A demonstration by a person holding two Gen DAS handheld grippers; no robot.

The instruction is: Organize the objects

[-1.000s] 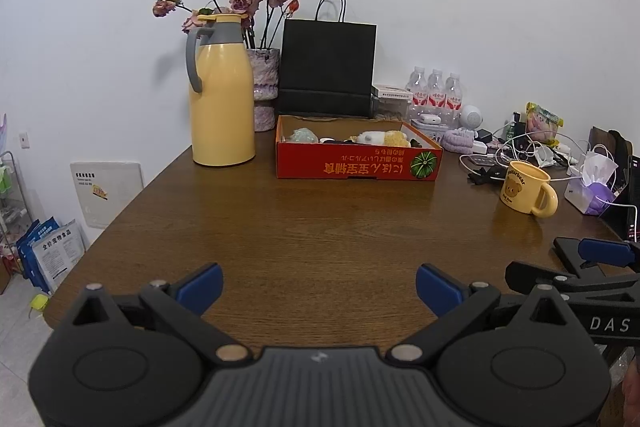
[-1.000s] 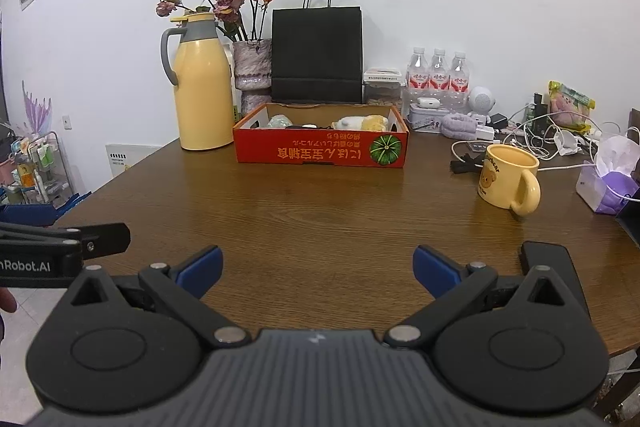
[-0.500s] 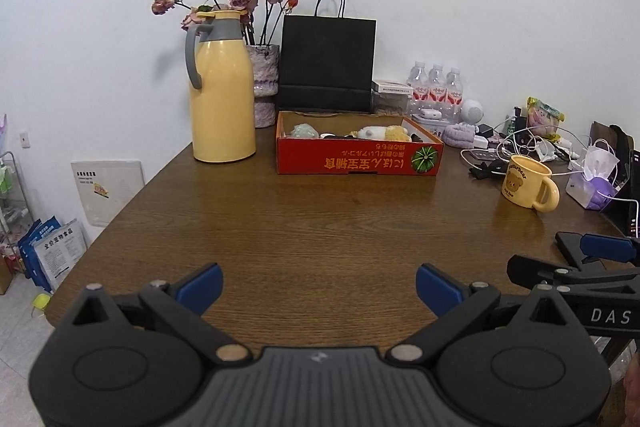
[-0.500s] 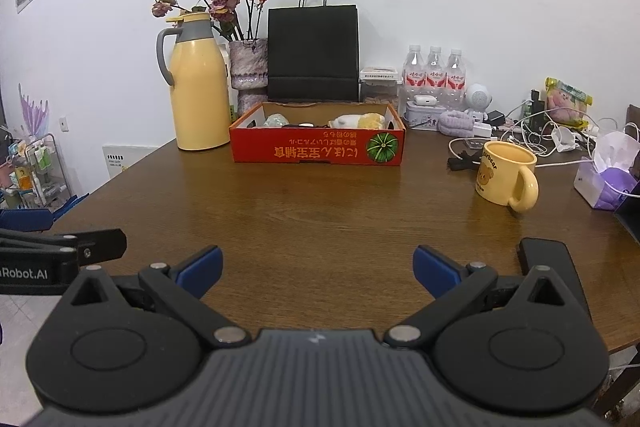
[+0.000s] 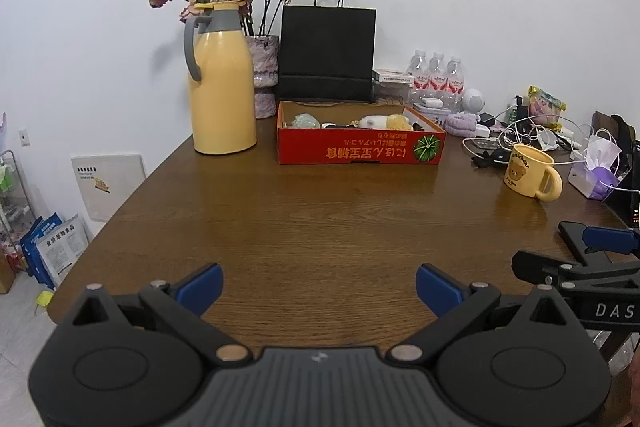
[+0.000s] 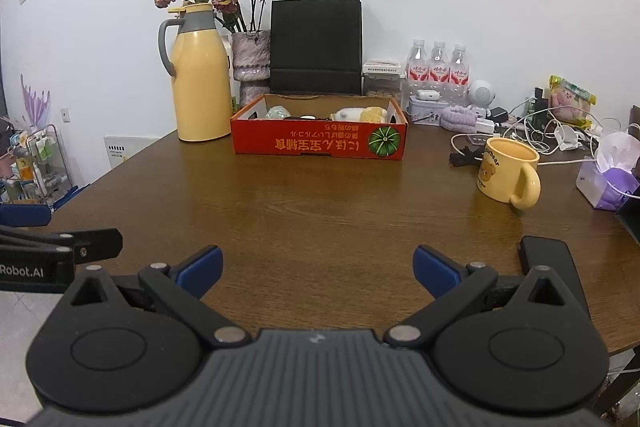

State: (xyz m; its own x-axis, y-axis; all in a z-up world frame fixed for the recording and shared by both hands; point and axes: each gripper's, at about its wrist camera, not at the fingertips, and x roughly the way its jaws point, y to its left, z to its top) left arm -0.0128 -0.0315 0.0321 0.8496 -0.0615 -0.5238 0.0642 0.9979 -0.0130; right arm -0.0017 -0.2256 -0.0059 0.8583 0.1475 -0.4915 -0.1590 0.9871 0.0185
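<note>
Both views nearer red box (image 5: 360, 143); contents (image 6: 352, 113) indistinct.

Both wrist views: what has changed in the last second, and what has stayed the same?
Both grippers, left and right, drifted slightly, jaws open and empty; nothing was gripped or released. The red box, thermos and mug stayed in place on the table.

a home: wooden table (image 6: 320, 211), flower vase (image 6: 250, 63), thermos (image 6: 202, 83).

"DAS" shows on the right tongs (image 5: 608, 255); "Robot.AI" on the left tongs (image 6: 52, 239).
</note>
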